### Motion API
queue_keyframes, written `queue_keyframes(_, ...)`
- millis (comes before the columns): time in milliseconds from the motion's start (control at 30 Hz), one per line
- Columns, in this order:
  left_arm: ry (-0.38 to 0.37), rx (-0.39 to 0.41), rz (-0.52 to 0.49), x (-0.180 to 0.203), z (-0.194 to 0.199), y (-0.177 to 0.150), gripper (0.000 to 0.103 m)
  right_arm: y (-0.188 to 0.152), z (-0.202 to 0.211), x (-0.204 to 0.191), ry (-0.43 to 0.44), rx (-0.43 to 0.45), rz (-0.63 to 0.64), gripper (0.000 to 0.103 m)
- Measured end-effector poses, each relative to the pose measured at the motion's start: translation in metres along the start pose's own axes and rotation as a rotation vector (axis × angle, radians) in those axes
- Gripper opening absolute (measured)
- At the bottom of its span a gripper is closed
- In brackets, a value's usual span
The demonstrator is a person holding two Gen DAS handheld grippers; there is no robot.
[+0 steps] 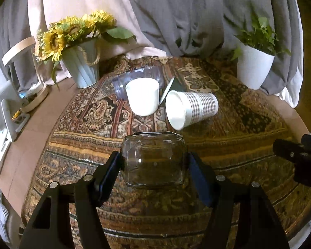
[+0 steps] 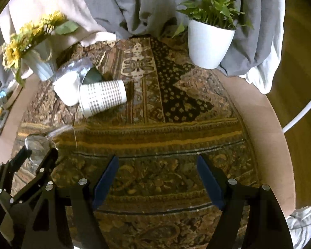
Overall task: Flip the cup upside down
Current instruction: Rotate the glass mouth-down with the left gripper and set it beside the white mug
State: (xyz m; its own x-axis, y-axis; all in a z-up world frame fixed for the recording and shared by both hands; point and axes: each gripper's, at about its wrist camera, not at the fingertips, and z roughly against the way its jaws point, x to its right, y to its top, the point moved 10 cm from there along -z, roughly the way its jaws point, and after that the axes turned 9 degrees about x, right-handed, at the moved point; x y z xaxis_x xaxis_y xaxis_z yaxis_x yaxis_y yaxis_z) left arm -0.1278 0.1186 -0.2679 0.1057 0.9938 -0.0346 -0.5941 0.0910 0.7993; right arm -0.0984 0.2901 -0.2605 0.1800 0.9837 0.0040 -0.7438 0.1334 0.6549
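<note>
Left gripper (image 1: 154, 164): jaws clamped on clear glass cup (image 1: 153, 161), tipped on its side over patterned cloth (image 1: 228, 145) on the tabletop. Behind, white cup (image 1: 143, 96) upright; checked paper cup (image 1: 191, 109) lying sideways. Right gripper (image 2: 157, 170): jaws wide, holding nothing.

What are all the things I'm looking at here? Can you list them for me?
Glass cup: one, clear, between the left gripper's fingers.
Paper cup: one, white with grey checks, on its side mid-rug.
White cup: one, plain, beside the paper cup.
Plastic cup: one, clear, lying behind the white cup.
Sunflowers in pot: one bunch, yellow, back left.
Green plant in white pot: one, back right.
Patterned rug: one, brown and gold, over the table.
Curtains: grey and beige, behind.
Left gripper: black, blue pads.
Right gripper: same, empty.
</note>
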Motion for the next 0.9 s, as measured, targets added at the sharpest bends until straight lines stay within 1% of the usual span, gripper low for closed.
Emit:
queue_keyframes(133,-0.012,-0.009,0.029,-0.006,-0.011,0.012,0.066,0.014,-0.004,-0.006,0.013,0.023,-0.013,0.077)
queue_keyframes(233,-0.010,-0.006,0.024,-0.009,-0.019,0.020,0.065,0.025,-0.007,-0.009,0.012,0.044,-0.028,0.077)
queue_keyframes(367,-0.026,-0.022,0.021,-0.011,-0.029,0.026,0.065,0.032,-0.010,-0.013,0.014,0.049,-0.041,0.077)
queue_keyframes(500,-0.042,-0.036,0.002,-0.010,-0.036,0.030,0.065,0.035,-0.013,-0.013,0.008,0.049,-0.053,0.077)
queue_keyframes(833,-0.076,-0.058,0.002,-0.012,-0.039,0.030,0.066,0.035,-0.011,-0.015,-0.011,0.041,-0.069,0.077)
queue_keyframes(900,-0.079,-0.045,0.005,-0.014,-0.034,0.034,0.068,0.035,-0.007,-0.016,-0.016,0.046,-0.071,0.078)
